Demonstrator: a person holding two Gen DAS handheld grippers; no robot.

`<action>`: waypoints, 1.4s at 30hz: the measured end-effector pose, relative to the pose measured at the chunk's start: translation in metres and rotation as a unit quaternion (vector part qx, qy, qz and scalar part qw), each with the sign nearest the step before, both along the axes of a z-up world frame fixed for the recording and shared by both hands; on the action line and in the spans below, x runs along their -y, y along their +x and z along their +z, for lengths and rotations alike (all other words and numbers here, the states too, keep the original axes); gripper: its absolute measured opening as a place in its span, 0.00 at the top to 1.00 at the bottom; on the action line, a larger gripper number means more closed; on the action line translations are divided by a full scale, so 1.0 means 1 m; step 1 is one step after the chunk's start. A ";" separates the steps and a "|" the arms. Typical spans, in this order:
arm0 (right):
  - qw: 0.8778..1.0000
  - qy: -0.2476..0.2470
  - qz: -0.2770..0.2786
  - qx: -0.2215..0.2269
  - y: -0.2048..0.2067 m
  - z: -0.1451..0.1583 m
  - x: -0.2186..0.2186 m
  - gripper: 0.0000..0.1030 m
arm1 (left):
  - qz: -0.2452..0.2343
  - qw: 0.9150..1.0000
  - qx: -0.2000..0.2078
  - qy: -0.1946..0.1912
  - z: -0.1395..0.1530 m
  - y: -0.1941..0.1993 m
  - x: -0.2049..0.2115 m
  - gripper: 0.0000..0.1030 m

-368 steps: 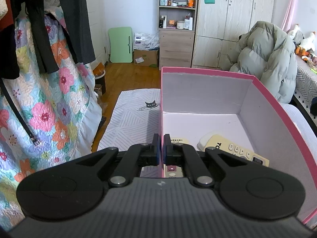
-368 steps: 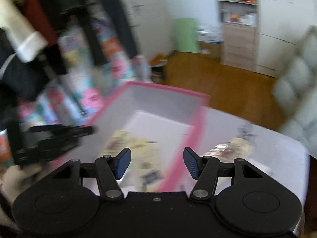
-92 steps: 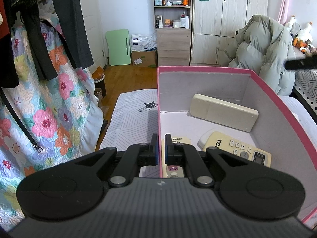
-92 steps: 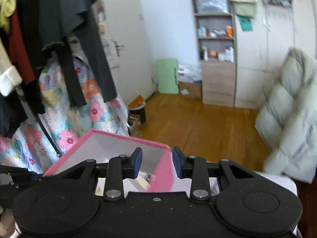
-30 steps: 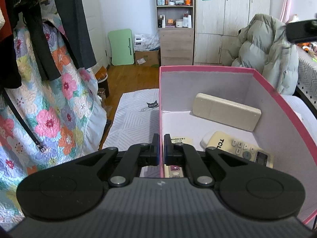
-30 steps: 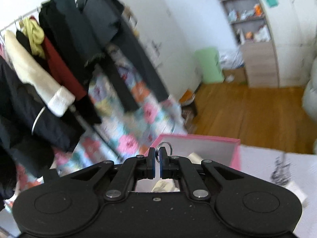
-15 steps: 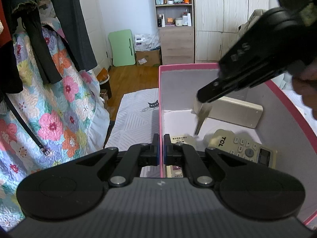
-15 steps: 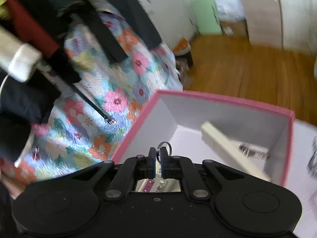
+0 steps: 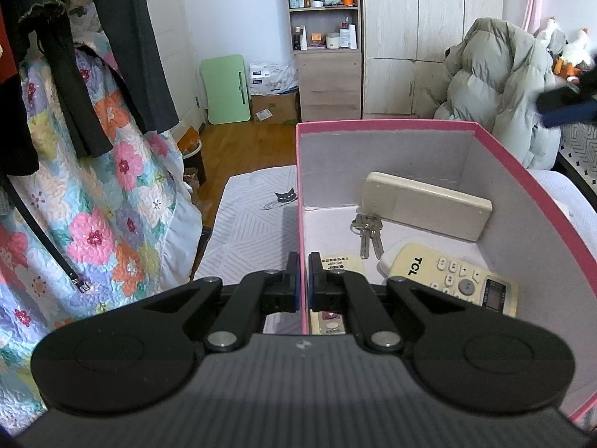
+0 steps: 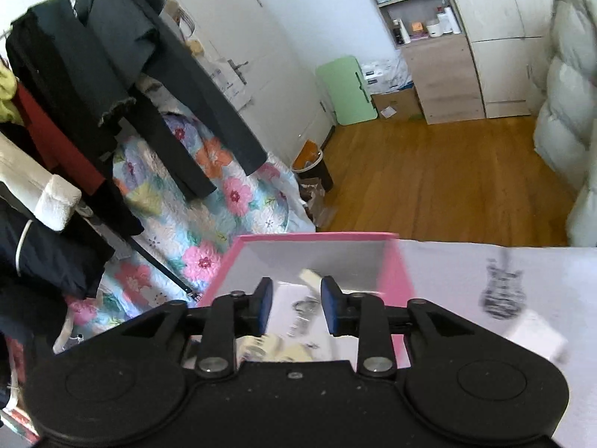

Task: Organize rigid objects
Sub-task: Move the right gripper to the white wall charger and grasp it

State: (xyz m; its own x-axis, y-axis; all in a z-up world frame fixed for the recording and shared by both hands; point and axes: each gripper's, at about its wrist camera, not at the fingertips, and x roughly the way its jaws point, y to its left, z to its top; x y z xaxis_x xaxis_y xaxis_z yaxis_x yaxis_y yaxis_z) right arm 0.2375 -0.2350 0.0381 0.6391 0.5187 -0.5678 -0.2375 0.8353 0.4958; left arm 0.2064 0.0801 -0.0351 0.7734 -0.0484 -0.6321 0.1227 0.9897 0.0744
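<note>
Left wrist view: the left hand-held gripper (image 9: pixel 303 280) is clamped on the near wall of the pink box (image 9: pixel 384 125), steadying it; the keys (image 9: pixel 367 233) lie inside, beside the remotes. Right wrist view: the right hand-held gripper (image 10: pixel 296 306) has just been opening, nothing between its jaws (release step judged complete). Next: retract and fetch another object.

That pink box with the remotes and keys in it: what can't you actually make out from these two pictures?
- Third remote, left wrist view: mostly hidden behind the left gripper, which is shut on the pink box wall.
- Keys, right wrist view: smeared by motion blur; the left wrist view shows them clearly.
- Right gripper, jaws just opened, nothing between them; in the left wrist view only a blurred dark shape, cut off by the right edge.
- Shelf bottles: too small to read.
</note>
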 end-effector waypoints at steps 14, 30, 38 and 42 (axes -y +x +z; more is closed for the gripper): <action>0.985 -0.163 -0.037 -0.031 -0.002 -0.079 0.069 0.37 | 0.008 1.000 0.007 0.007 0.001 -0.004 0.004 0.97; 0.944 -0.311 0.098 -0.048 0.058 -0.110 0.050 0.43 | 0.009 1.000 0.017 0.000 0.003 -0.006 0.002 0.98; 0.977 -0.212 0.017 0.024 0.010 -0.076 0.052 0.47 | 0.008 1.000 0.012 -0.005 0.002 -0.004 0.000 0.98; 0.972 -0.227 0.029 0.049 -0.010 -0.061 0.033 0.47 | 0.006 1.000 0.013 -0.003 0.002 -0.004 -0.001 0.98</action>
State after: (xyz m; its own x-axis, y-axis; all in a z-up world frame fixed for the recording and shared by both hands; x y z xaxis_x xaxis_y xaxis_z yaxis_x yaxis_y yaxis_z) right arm 0.2273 -0.2681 -0.0227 0.6788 0.2652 -0.6848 -0.3174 0.9469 0.0520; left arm 0.2028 0.0808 -0.0336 0.7900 -0.0421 -0.6117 0.1086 0.9915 0.0720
